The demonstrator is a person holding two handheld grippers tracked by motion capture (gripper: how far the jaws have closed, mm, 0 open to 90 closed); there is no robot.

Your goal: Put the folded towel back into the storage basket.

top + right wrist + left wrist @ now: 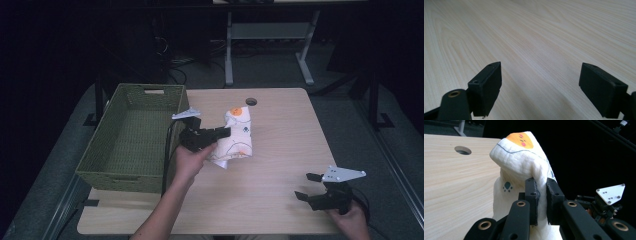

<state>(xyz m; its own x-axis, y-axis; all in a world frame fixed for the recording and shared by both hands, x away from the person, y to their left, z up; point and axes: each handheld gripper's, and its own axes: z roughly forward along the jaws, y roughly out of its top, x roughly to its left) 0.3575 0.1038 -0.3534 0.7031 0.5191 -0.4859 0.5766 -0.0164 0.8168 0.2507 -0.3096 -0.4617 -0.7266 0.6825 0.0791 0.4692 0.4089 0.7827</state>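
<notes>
High view: left gripper clamps white printed cloth with orange patch, lifted at centre of light wood table, beside green woven basket; right gripper near front right edge | Left gripper view: jaws pinch a fold of the cloth | Right gripper view: 2 jaws wide apart over bare table.

– What is the cloth pinched in the left gripper made of?
– Soft white woven fabric, matt, crumpled, with printed orange and blue marks.
– And the table under the right gripper?
– Pale wood grain, smooth, faintly sheened.
– The basket beside the left gripper?
– Green woven wicker, rough. Both tongs look like matt black plastic with brass-coloured rivets.
</notes>
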